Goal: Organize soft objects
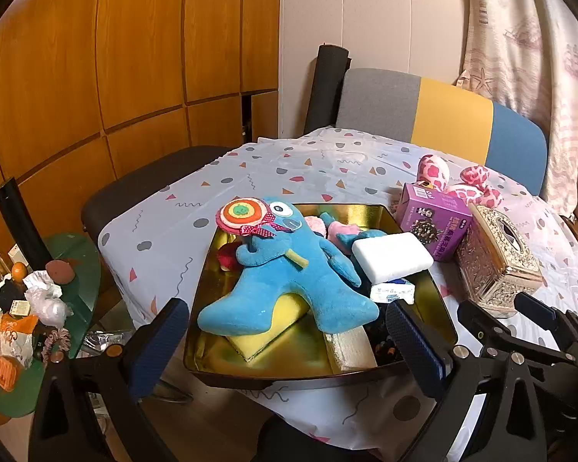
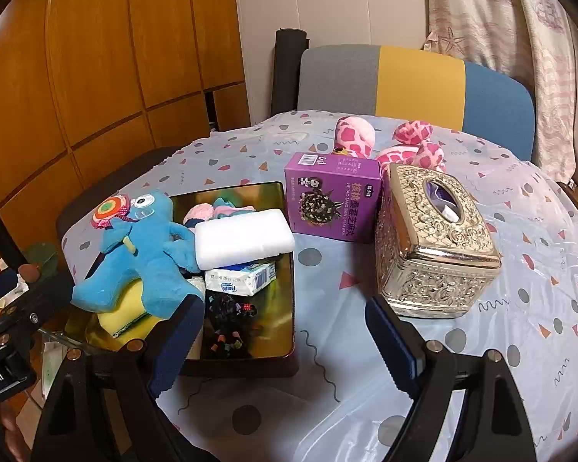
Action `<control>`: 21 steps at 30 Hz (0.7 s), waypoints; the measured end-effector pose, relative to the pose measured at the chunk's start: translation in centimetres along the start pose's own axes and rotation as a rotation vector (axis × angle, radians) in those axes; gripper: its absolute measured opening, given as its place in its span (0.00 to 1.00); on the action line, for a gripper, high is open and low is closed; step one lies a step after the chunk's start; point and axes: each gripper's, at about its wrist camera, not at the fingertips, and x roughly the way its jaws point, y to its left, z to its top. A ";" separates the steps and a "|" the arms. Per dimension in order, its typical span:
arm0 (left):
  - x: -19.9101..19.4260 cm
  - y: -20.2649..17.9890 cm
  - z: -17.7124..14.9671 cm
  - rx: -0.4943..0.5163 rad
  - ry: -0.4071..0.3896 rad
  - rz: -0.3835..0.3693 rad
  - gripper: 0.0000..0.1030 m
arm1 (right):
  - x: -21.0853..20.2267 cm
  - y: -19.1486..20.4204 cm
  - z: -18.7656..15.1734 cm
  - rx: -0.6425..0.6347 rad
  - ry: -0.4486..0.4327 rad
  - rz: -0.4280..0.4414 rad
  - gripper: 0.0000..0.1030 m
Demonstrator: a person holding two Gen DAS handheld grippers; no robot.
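**Both grippers empty, toys mostly in tray**

Your left gripper (image 1: 289,331) hangs wide over the gold tray (image 1: 366,210), nothing between its fingers. Your right gripper (image 2: 285,331) is wide too, empty, above the tablecloth (image 2: 520,308). Blue plush (image 1: 285,269) lies across the tray on a yellow sponge (image 1: 266,331), white sponge (image 1: 391,256) beside it. Pink plush (image 2: 404,146) sits outside the tray, behind the purple box (image 2: 333,200).
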 end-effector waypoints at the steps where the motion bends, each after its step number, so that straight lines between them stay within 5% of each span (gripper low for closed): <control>1: 0.0 0.0 0.0 0.001 0.002 0.000 1.00 | 0.0 0.1 0.0 -0.002 0.000 -0.002 0.85; 21: 0.3 -0.1 -0.3 0.009 0.018 -0.003 1.00 | -0.3 0.0 0.0 0.000 -0.007 -0.006 0.85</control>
